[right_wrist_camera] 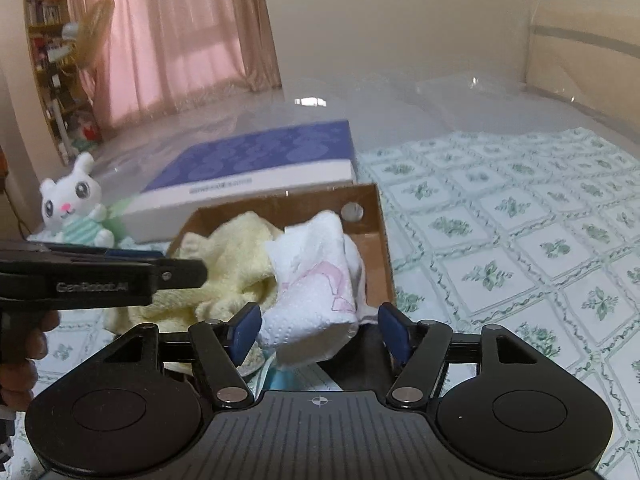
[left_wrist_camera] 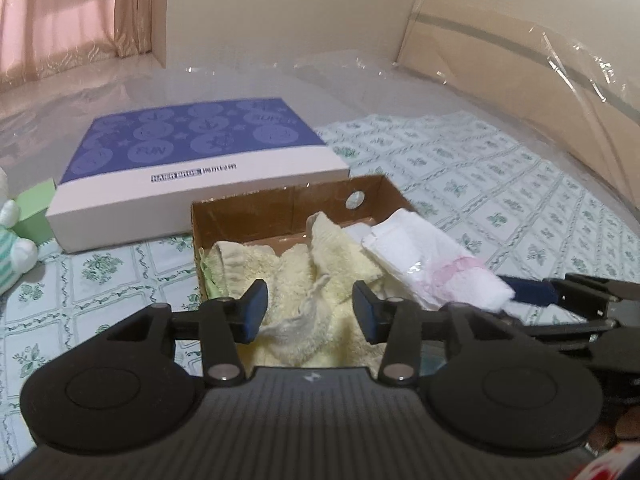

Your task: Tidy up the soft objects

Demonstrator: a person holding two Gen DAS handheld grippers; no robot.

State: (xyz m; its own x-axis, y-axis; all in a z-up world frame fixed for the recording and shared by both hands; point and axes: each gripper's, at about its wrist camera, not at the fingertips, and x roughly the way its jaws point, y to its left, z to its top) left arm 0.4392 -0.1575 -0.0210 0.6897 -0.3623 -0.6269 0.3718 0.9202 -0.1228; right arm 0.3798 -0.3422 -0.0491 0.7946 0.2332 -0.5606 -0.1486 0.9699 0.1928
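An open brown cardboard box (left_wrist_camera: 280,208) (right_wrist_camera: 380,240) sits on the bed. A pale yellow towel (left_wrist_camera: 304,280) (right_wrist_camera: 232,264) lies bunched in it and spills over its near edge. A white cloth with pink marks (left_wrist_camera: 432,264) (right_wrist_camera: 316,288) drapes over the box's right side. My left gripper (left_wrist_camera: 310,308) is open just above the yellow towel. My right gripper (right_wrist_camera: 318,330) is open, its jaws on either side of the white cloth's near end without closing on it; it also shows in the left wrist view (left_wrist_camera: 536,292).
A flat blue and white box (left_wrist_camera: 192,160) (right_wrist_camera: 256,168) lies behind the cardboard box. A white bunny plush (right_wrist_camera: 76,204) (left_wrist_camera: 12,248) sits at the left by a green box (left_wrist_camera: 36,208). Clear plastic sheeting (left_wrist_camera: 520,60) covers the far bed and headboard. The floral sheet (right_wrist_camera: 520,240) stretches to the right.
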